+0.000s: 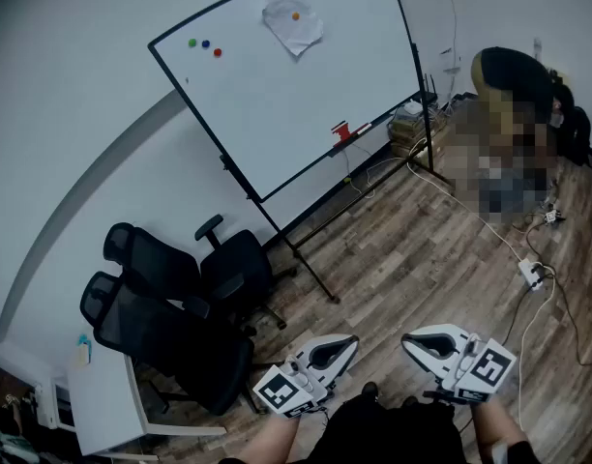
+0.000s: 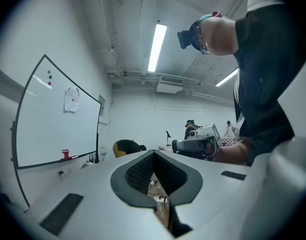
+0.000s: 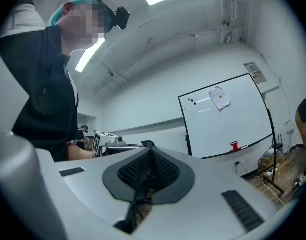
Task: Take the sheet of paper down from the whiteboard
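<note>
A crumpled white sheet of paper [image 1: 294,19] hangs near the top of the whiteboard [image 1: 277,104], pinned by an orange magnet [image 1: 295,14]. The sheet also shows small in the left gripper view [image 2: 71,100] and in the right gripper view [image 3: 220,98]. My left gripper [image 1: 346,342] and right gripper [image 1: 410,340] are held low in front of me, far from the board. Both are shut with nothing between their jaws. In their own views the left gripper [image 2: 154,156] and right gripper [image 3: 150,154] show dark ribbed pads pressed together.
Green, blue and red magnets [image 1: 204,44] sit at the board's upper left, and a red eraser [image 1: 341,130] rests on its tray. Two black office chairs [image 1: 170,298] and a white desk [image 1: 103,399] stand to the left. A crouching person [image 1: 514,85], a power strip [image 1: 531,274] and cables are at right.
</note>
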